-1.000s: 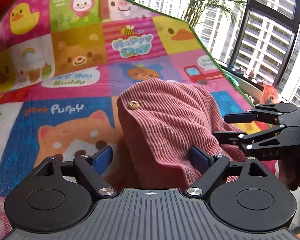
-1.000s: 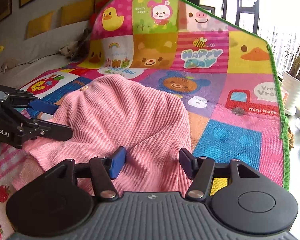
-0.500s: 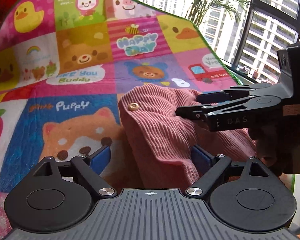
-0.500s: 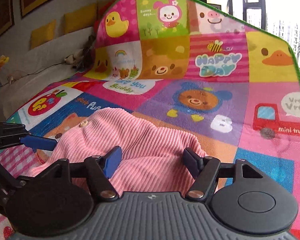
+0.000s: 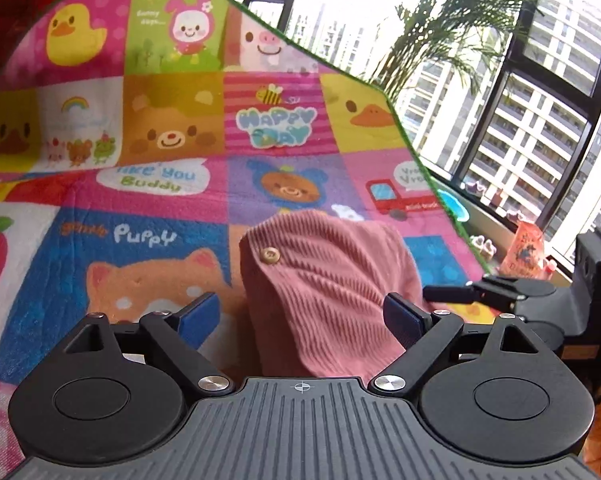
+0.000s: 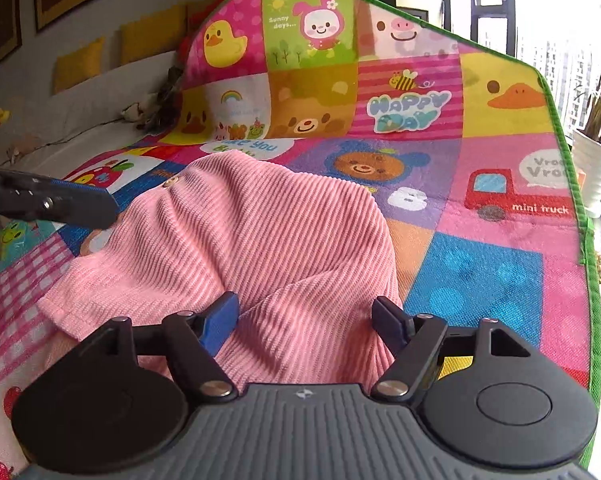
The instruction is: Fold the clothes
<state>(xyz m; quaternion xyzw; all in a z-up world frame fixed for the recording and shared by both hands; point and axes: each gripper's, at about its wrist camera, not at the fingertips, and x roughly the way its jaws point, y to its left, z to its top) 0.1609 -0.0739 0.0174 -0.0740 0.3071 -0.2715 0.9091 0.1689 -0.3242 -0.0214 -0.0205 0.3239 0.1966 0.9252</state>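
A pink ribbed garment [image 5: 324, 280] with a tan button [image 5: 269, 256] lies bunched on the colourful cartoon play mat [image 5: 148, 188]. My left gripper [image 5: 300, 314] is open, its blue pads on either side of the garment's near end. My right gripper [image 6: 306, 318] is open over the garment's near edge [image 6: 260, 248]. The right gripper shows at the right of the left wrist view [image 5: 452, 294]. The left gripper shows at the left of the right wrist view [image 6: 80, 200].
The mat's far end curves up against a sofa with yellow cushions [image 6: 84, 60]. Its green edge [image 6: 588, 248] runs along the right. Beyond it stand a potted plant [image 6: 596, 148], small items on a sill [image 5: 524, 248] and large windows.
The right gripper has pulled back and down to the garment's right side. Both grippers have stayed open. The garment has barely shifted.
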